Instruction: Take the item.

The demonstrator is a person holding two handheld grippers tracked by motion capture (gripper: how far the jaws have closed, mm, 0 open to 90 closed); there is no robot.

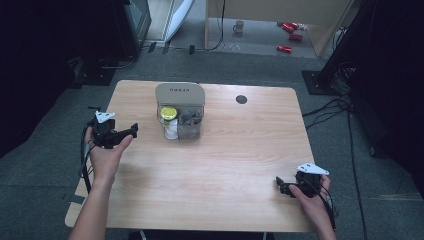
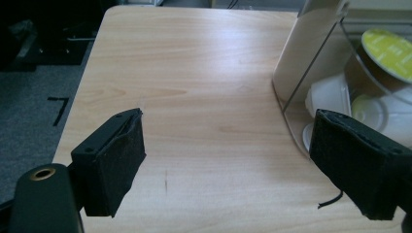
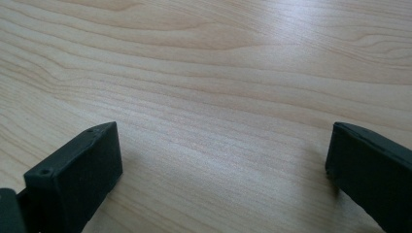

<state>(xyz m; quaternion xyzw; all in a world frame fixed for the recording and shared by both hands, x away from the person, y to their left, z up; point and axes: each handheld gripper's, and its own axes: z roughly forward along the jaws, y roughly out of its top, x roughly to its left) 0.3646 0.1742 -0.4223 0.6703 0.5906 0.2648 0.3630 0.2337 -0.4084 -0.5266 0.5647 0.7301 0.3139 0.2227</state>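
Black left hand-held gripper (image 2: 228,160) wide open, empty | right hand-held gripper (image 3: 223,174) wide open, empty

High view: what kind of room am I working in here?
Probably a lab or recording workspace, not a home: a bare wooden table on grey carpet, cables trailing over the floor, and dark equipment racks at the sides.
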